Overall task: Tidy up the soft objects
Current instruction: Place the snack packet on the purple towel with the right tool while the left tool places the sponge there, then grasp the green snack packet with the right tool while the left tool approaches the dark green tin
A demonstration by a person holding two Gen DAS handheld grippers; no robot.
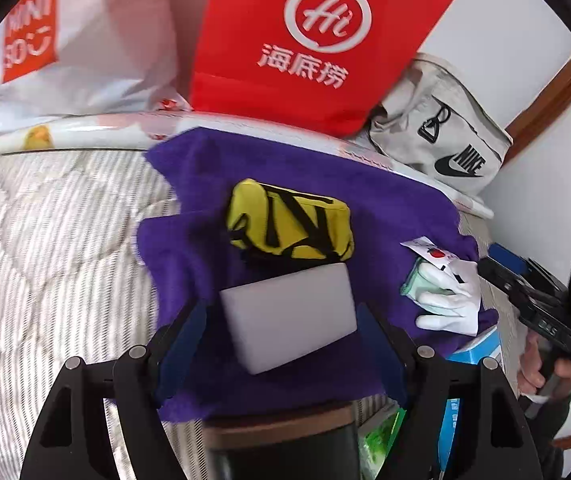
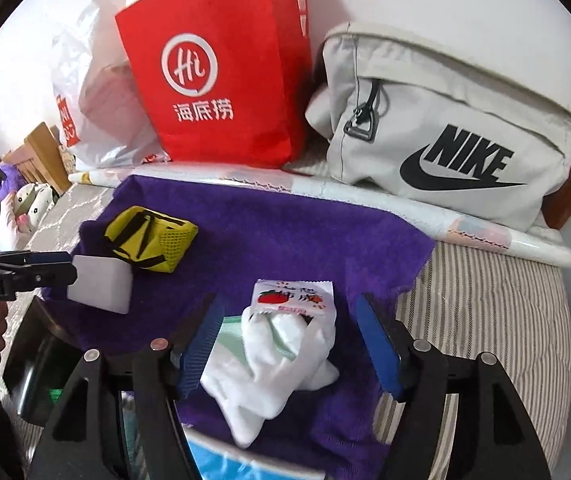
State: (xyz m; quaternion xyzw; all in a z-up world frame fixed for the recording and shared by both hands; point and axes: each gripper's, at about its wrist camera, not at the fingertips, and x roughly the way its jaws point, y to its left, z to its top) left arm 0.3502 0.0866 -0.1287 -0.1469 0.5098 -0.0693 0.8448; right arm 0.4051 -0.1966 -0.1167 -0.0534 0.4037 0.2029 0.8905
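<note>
The left gripper (image 1: 289, 320) is clamping a white sponge block (image 1: 291, 316) over the purple towel (image 2: 269, 232). The right gripper (image 2: 289, 344) is standing open around white cloth (image 2: 281, 364). Behind are sitting a red "Hi" bag (image 2: 221, 76) and a grey "NIKE" bag (image 2: 449, 128).

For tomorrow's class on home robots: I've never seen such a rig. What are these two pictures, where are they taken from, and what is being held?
No robot here: a person holds a two-finger gripper in each hand, each with a fisheye camera looking along its fingers. One picture is from the left gripper, the other from the right gripper. The left is shut on a white sponge. The right is open around a white cloth but does not grip it. Both lie over a purple towel on a striped bed. Also on the towel: a yellow pouch and a small packet. Behind stand a red bag and a Nike bag.
</note>
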